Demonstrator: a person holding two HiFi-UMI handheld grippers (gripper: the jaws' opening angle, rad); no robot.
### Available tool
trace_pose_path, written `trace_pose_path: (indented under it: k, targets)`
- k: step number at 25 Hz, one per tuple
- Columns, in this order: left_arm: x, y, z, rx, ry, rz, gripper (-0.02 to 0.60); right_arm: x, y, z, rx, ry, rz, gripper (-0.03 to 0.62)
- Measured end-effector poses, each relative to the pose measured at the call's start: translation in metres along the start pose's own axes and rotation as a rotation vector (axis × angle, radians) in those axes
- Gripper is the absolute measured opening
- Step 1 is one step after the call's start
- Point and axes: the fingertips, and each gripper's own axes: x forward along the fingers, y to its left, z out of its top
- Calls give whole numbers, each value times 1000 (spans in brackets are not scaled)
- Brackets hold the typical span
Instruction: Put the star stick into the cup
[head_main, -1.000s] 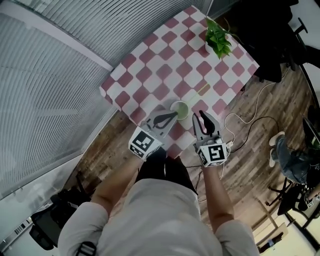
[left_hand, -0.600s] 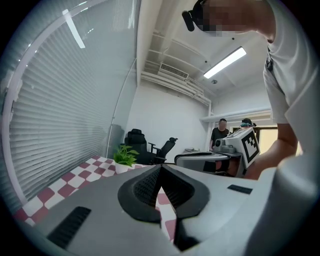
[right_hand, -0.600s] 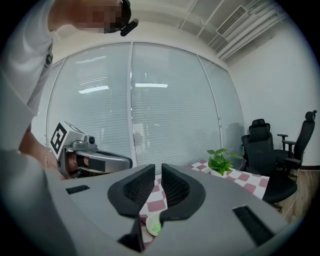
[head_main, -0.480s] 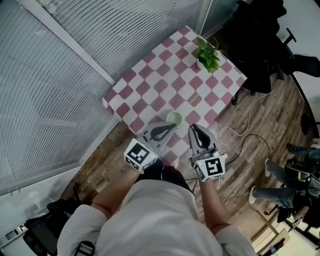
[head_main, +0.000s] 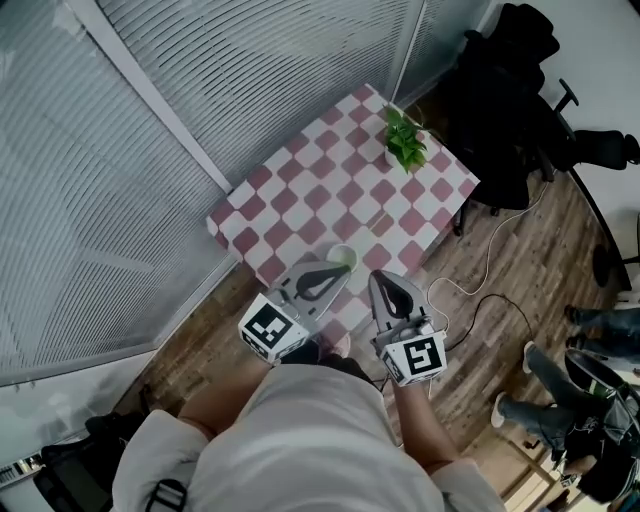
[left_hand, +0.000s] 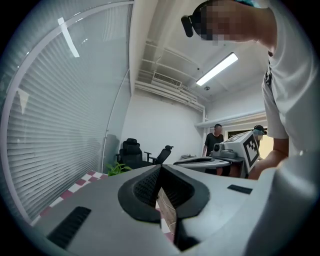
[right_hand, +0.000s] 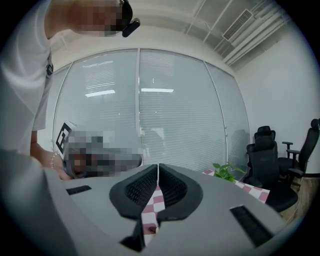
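A pale green cup (head_main: 343, 256) stands near the front edge of the checkered table (head_main: 300, 190). The star stick (head_main: 373, 217) lies flat on the cloth just beyond it, small and faint in the head view. My left gripper (head_main: 346, 269) (left_hand: 161, 167) hovers right in front of the cup, jaws together and empty. My right gripper (head_main: 377, 277) (right_hand: 158, 166) is beside it at the table's front edge. Its jaws are closing the last bit, tips meeting with nothing between them. Neither gripper view shows the cup or the stick.
A potted plant (head_main: 403, 148) stands at the table's far corner. Window blinds (head_main: 200, 100) run along the left. Black office chairs (head_main: 505, 90) and a white cable (head_main: 480, 290) on the wood floor lie to the right; people stand further off.
The head view has drawn back, so the table, cup and stick look smaller and farther. Both grippers stay low by the table's front edge, the left one still before the cup.
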Motion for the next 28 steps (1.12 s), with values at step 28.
trace_pose_path:
  k: [28]
  targets:
    - [-10, -27, 58, 58, -69, -21, 32, -21, 19, 70, -50, -56, 20, 31]
